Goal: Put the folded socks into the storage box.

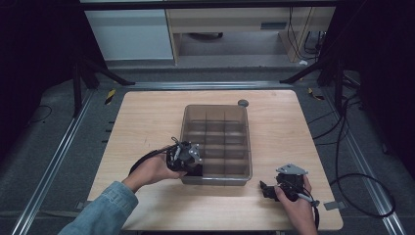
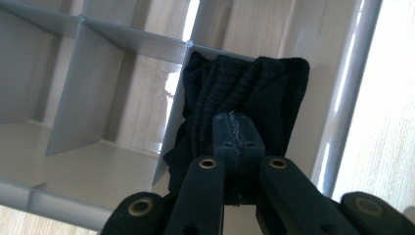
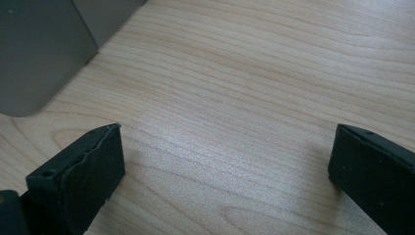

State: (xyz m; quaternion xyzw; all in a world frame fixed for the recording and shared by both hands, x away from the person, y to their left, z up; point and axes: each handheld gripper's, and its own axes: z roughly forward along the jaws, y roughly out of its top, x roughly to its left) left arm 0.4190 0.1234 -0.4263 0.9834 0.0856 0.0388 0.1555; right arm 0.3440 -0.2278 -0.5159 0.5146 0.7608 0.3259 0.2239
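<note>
A clear plastic bin (image 1: 248,147) split into several compartments stands in the middle of the wooden table (image 1: 147,117). My left gripper (image 1: 194,169) reaches into the bin's near left corner. In the left gripper view its jaws (image 2: 238,123) are pressed together, pinching a dark ribbed knit cloth (image 2: 249,85) that bunches toward the tips and lies in a corner compartment against the grey dividers (image 2: 73,98). My right gripper (image 1: 265,189) rests low over the table, right of the bin's near right corner. Its jaws (image 3: 227,156) stand wide apart with bare wood between them.
A small round grey object (image 1: 243,103) lies just behind the bin's far right corner. The bin's rounded corner (image 3: 39,49) is close to the right gripper in its own view. Cables (image 1: 342,147) trail off the table's right side.
</note>
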